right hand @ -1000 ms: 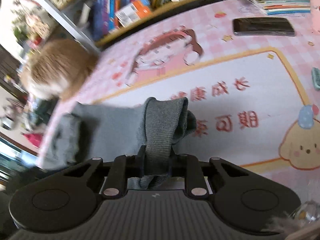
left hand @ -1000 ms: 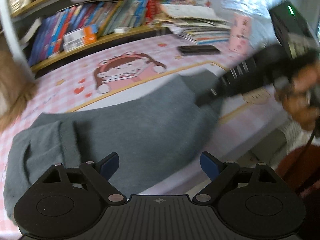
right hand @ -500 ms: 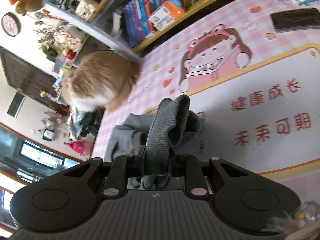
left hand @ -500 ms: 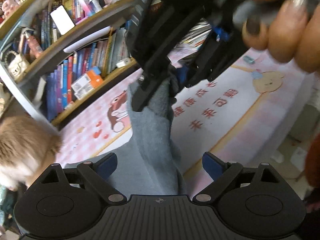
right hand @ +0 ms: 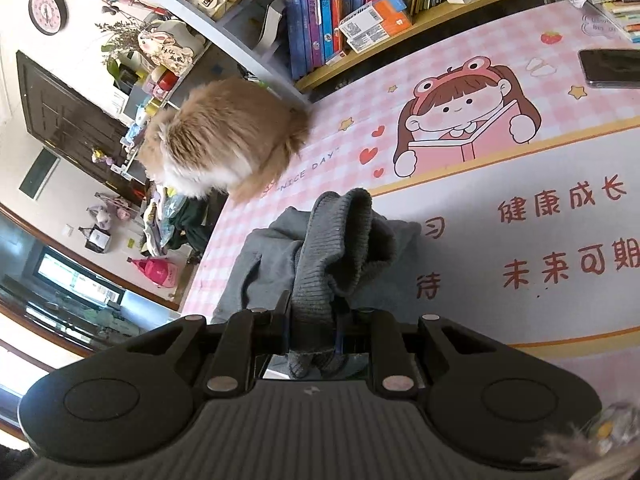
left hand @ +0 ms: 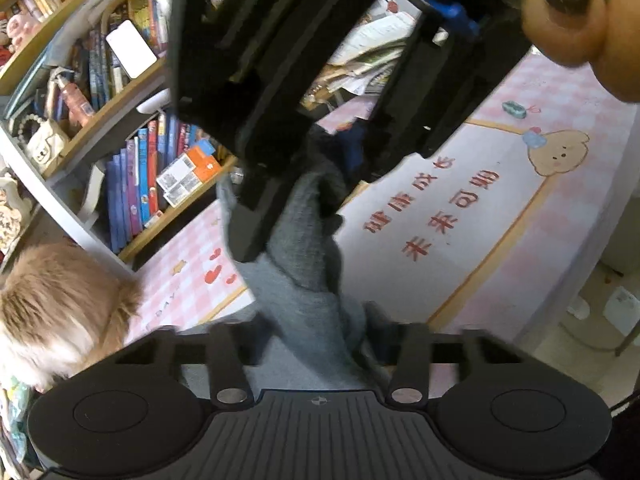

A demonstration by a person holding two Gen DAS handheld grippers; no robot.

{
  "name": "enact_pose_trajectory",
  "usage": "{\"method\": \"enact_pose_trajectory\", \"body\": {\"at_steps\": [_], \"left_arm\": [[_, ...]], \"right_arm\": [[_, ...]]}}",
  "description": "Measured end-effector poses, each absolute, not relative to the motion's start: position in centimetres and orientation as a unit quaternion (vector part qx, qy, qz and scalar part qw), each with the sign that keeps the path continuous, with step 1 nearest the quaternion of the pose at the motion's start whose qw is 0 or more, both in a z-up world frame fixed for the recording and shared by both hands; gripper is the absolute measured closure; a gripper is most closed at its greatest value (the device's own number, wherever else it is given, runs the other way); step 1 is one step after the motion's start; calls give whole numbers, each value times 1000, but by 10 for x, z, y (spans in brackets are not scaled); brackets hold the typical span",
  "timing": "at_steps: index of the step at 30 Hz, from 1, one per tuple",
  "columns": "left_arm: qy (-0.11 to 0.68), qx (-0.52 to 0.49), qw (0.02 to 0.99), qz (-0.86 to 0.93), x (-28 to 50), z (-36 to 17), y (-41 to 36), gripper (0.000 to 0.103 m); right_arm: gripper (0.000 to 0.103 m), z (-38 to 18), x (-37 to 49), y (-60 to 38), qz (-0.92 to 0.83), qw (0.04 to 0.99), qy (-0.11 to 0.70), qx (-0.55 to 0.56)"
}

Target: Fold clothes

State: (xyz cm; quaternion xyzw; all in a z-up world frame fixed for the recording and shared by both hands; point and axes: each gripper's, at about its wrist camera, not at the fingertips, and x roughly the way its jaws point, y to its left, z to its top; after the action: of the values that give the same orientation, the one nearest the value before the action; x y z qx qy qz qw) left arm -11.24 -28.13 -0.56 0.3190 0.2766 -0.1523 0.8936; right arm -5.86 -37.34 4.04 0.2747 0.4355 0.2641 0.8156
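A grey knit garment [right hand: 320, 252] lies partly on the pink cartoon desk mat [right hand: 520, 184]. My right gripper [right hand: 312, 316] is shut on its ribbed hem and holds that end lifted above the mat. In the left wrist view the same garment [left hand: 308, 280] hangs as a stretched band from the right gripper's black body [left hand: 280, 92] overhead down between the fingers of my left gripper [left hand: 320, 344]. The left fingers have drawn in around the cloth; the view is blurred and their tips are hidden behind the fabric.
A fluffy tan cat [right hand: 224, 140] sits at the mat's left edge, also in the left wrist view [left hand: 60, 308]. A bookshelf [right hand: 360, 12] runs along the back. A black phone [right hand: 608, 68] lies at the far right. The table's front edge [left hand: 568, 240] drops to the floor.
The right gripper has lifted the hem higher and carried it left over the garment. The left gripper has tilted up under it and its fingers have closed inward around the hanging cloth.
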Motion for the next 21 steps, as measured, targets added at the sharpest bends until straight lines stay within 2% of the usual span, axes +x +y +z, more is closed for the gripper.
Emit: {"method": "enact_pose_trajectory", "body": {"at_steps": [1,3,5,10,14,21], "left_arm": [[276,315,895,-152,-112,-4,-279,73],[276,301,899,-157,-111,-1,-274,84],[273,289,904,-157,-110,3,-269,87],[272,212,929,-137,-99,20,-241,88],[274,150,943,-113,-88,33,-213,89],[271,43,959,-75,-81,52,-162,89]], "right_arm": [[85,41,-59,-373,266,816,435,274],[85,42,-60,-371,269,819,431,268],[80,45,-61,-370,275,821,425,262],[60,52,-66,-369,292,831,394,263],[53,55,-69,-372,297,835,373,276],[49,54,-69,-374,289,842,351,291]]}}
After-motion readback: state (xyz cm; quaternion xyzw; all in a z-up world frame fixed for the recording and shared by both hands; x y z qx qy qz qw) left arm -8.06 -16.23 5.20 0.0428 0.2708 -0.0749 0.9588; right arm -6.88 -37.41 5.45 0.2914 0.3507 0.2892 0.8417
